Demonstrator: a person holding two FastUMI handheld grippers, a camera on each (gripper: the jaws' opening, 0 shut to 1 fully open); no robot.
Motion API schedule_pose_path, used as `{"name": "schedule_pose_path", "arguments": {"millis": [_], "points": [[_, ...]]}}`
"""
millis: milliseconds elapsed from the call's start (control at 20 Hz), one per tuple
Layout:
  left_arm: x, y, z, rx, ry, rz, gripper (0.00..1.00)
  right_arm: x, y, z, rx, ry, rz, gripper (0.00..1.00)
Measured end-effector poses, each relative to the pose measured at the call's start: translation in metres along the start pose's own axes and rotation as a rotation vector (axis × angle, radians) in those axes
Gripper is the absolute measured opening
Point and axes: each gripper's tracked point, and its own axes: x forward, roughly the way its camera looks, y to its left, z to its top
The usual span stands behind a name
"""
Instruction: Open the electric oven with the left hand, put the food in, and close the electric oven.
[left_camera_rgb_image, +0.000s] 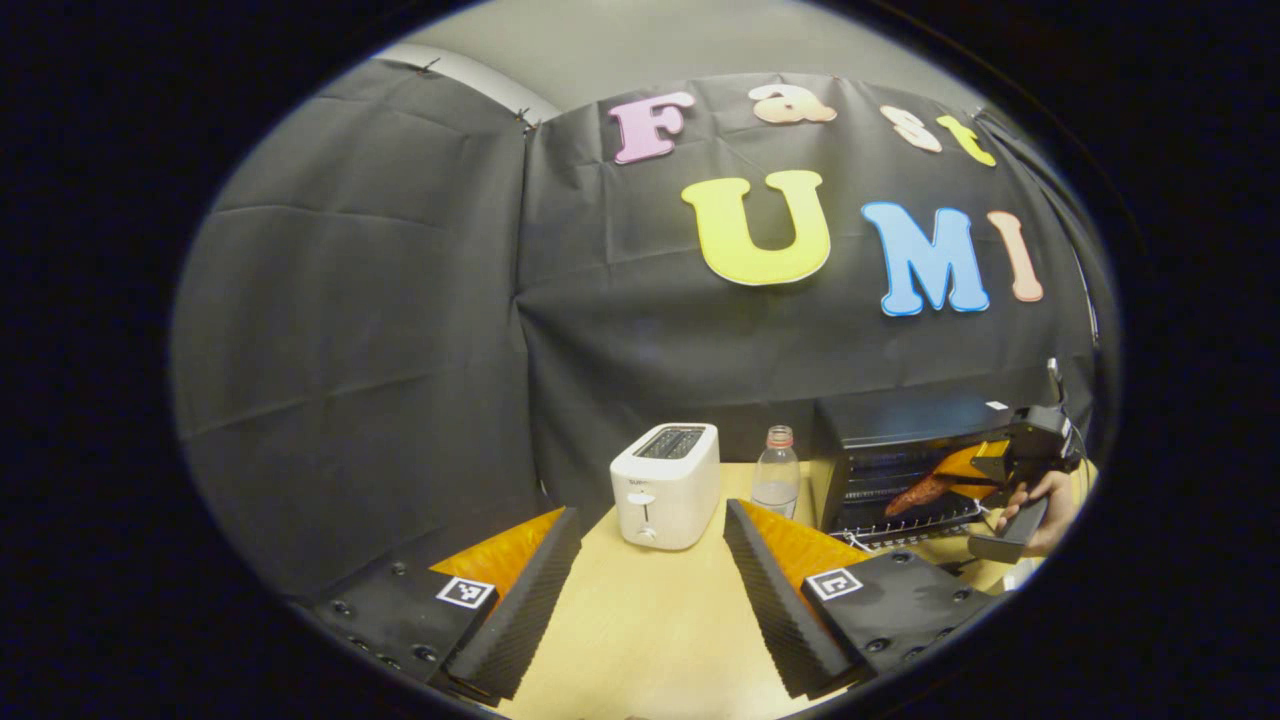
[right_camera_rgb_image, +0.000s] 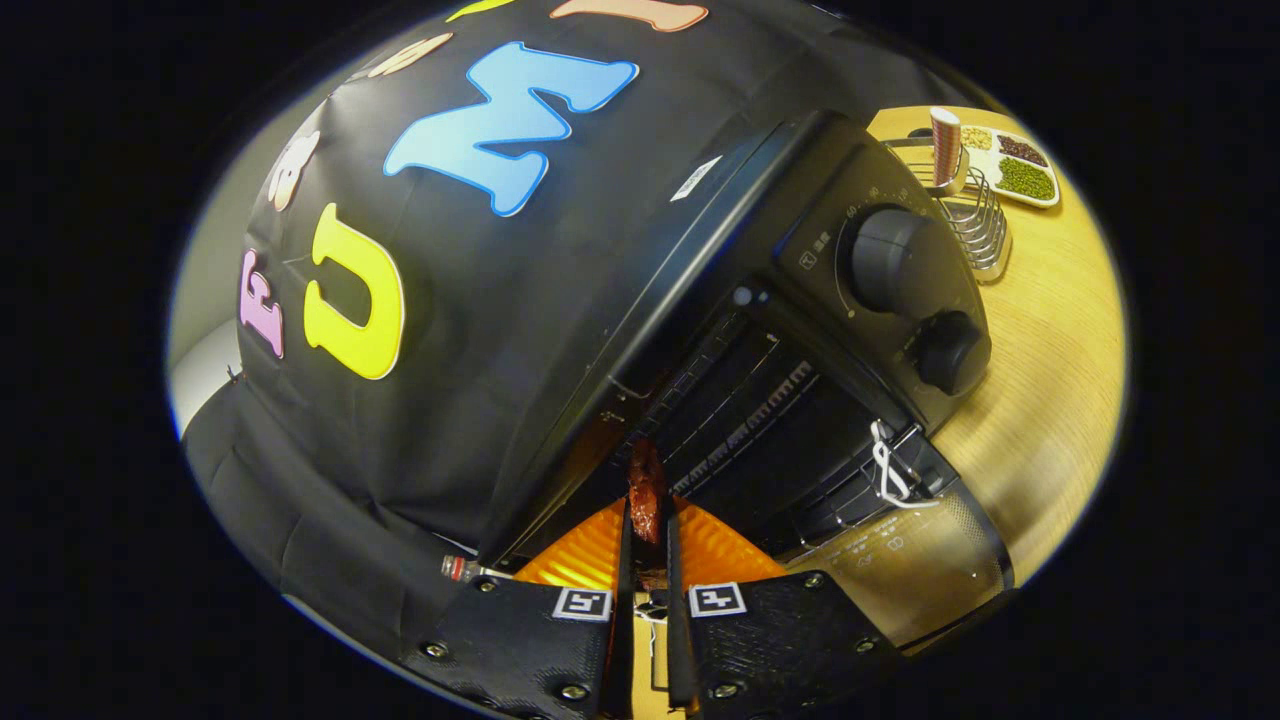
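My right tool (right_camera_rgb_image: 647, 545) is clamped on the food (right_camera_rgb_image: 646, 488), a dark reddish strip pinched between both fingers so it sticks out forward. I hold it that way so the free end goes into the oven (right_camera_rgb_image: 800, 330) first. The oven door (right_camera_rgb_image: 900, 565) is already dropped open below the mouth, which is why the strip can point straight at the rack (right_camera_rgb_image: 745, 415) inside. The food is at the oven's opening, its tip just in; I judge it is not yet set down, since my fingers are closed on it.

In the right gripper view the oven sits strongly tilted, so I am holding that tool rolled well over. In the left gripper view my hand (left_camera_rgb_image: 1040, 505) grips the handle of the right tool in front of the oven, level with its opening.

My left tool (left_camera_rgb_image: 650, 570) is spread wide with nothing between its fingers. I hold it back from the oven, low over the desk (left_camera_rgb_image: 650, 640), and it faces the toaster (left_camera_rgb_image: 667, 483) and bottle (left_camera_rgb_image: 777, 470) beside the oven. Resting there keeps it out of the way, yet I judge it close enough to shut the door later.
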Motion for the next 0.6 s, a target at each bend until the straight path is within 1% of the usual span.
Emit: {"name": "schedule_pose_path", "arguments": {"millis": [50,150,200,250,300,350,400,450,500,550,600], "points": [[0.001,-0.001,-0.001,-0.002,0.003,0.000,1.00,0.001,-0.003,0.001,-0.010,-0.009,-0.017,0.14],[0.001,-0.002,-0.002,-0.003,0.008,-0.001,1.00,0.003,-0.010,0.004,-0.049,-0.018,-0.048,0.14],[0.001,-0.003,-0.004,0.000,0.008,0.000,0.98,0.004,-0.013,0.005,-0.057,-0.016,-0.048,0.16],[0.001,-0.004,-0.004,0.006,0.009,-0.001,0.98,0.005,-0.013,0.004,-0.057,-0.009,-0.049,0.16],[0.001,-0.007,-0.006,0.012,0.012,-0.003,0.98,0.005,-0.020,0.007,-0.071,-0.008,-0.078,0.18],[0.000,-0.009,-0.005,0.015,0.014,-0.007,0.98,0.005,-0.026,0.008,-0.089,-0.011,-0.099,0.12],[-0.001,-0.012,-0.005,0.016,0.014,-0.010,0.94,0.005,-0.028,0.010,-0.096,-0.008,-0.109,0.30],[-0.001,-0.014,-0.006,0.017,0.014,-0.012,0.98,0.005,-0.030,0.010,-0.097,0.001,-0.116,0.33],[-0.002,-0.016,-0.005,0.016,0.014,-0.016,0.98,0.004,-0.032,0.012,-0.097,0.004,-0.123,0.50],[-0.002,-0.018,-0.004,0.015,0.017,-0.020,0.94,0.000,-0.032,0.015,-0.104,-0.001,-0.118,0.50],[-0.003,-0.023,-0.006,0.013,0.020,-0.024,0.98,-0.003,-0.032,0.018,-0.120,-0.008,-0.128,0.57]]}}
